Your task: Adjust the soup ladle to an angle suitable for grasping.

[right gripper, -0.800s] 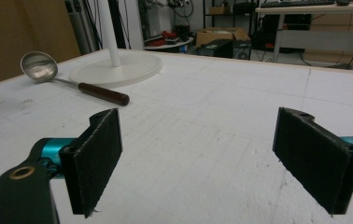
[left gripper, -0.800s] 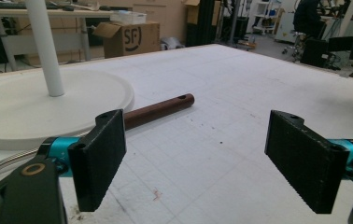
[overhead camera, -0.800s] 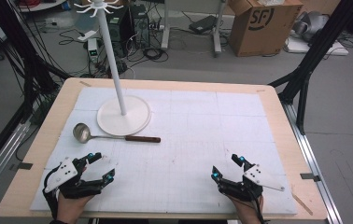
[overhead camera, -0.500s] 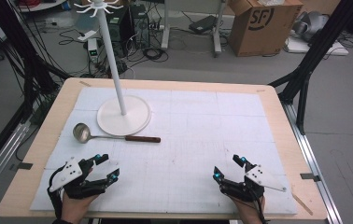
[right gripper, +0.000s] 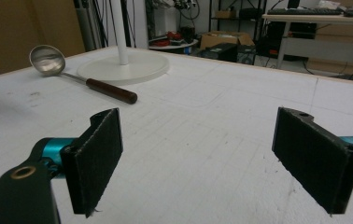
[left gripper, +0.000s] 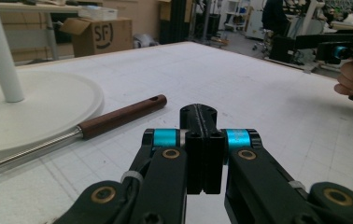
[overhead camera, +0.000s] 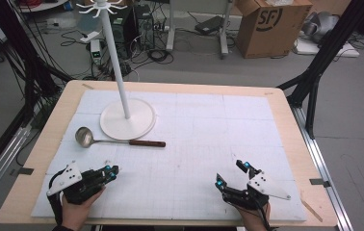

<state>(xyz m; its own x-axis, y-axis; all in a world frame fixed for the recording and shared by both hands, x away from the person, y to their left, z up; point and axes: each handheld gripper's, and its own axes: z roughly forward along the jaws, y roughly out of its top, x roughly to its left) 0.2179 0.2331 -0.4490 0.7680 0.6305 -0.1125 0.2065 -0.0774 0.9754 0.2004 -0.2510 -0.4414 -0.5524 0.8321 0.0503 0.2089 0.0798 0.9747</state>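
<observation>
Even, bright overhead light washes the white counter (overhead camera: 209, 144), shadows faint. Glare glints off the ladle (right gripper: 48, 59) bowl. Near fingers (right gripper: 95, 154) blur softly; backgrounds lose focus.

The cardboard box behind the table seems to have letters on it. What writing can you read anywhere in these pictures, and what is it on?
"SF" with a curved stroke after it: printed in black on the side of the cardboard box on the floor beyond the table, also seen in the left gripper view.
Small labels on the equipment on the floor by the cables: too small to read.
The ladle and the white stand: no writing visible.
</observation>
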